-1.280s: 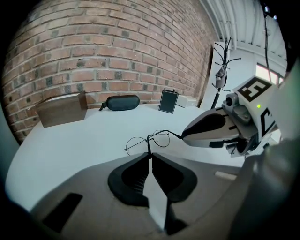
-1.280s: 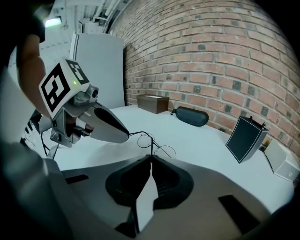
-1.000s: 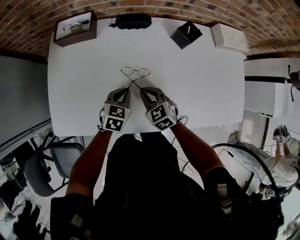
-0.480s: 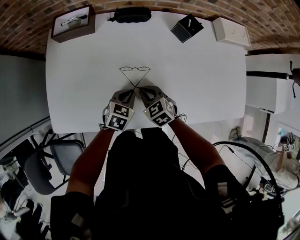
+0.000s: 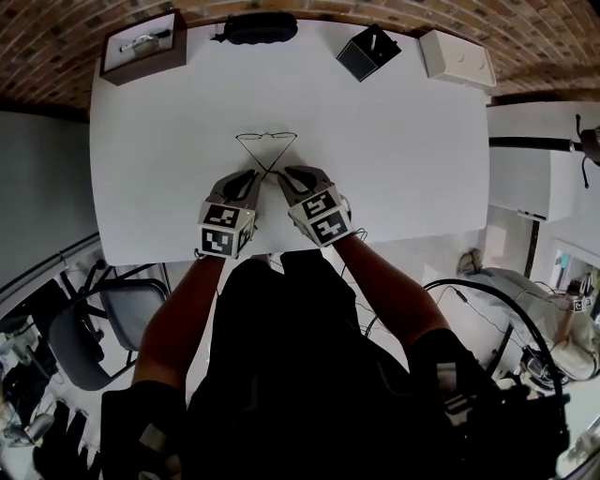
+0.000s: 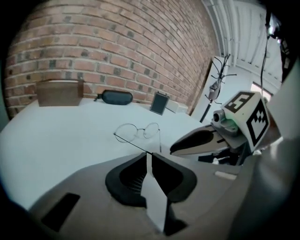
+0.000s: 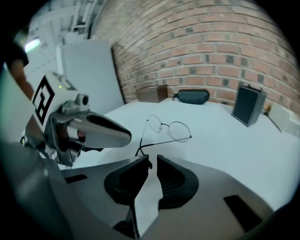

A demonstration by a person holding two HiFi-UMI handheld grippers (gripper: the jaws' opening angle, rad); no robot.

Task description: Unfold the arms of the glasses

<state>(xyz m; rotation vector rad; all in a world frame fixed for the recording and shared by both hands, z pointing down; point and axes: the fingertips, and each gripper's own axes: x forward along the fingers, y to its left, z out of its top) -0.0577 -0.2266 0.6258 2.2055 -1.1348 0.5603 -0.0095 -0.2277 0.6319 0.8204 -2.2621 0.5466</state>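
Note:
Thin round wire-rimmed glasses (image 5: 266,139) sit at the middle of the white table (image 5: 403,159), their two arms running back toward me and crossing. They also show as the glasses (image 6: 138,131) in the left gripper view and the glasses (image 7: 169,128) in the right gripper view. My left gripper (image 5: 255,178) is shut on the tip of one arm, which ends in the narrow slit between its jaws (image 6: 149,154). My right gripper (image 5: 281,175) is shut on the curved tip of the other arm (image 7: 148,161). The two gripper noses almost touch.
Along the far edge by the brick wall stand a brown wooden box (image 5: 141,45), a dark glasses case (image 5: 256,28), a black square box (image 5: 367,52) and a white box (image 5: 457,58). A chair (image 5: 84,337) stands left of me below the table edge.
Both grippers have rolled at the wrist and stayed on the arm tips. The glasses have tipped: the round lenses seen a second ago now look nearly edge-on from above.

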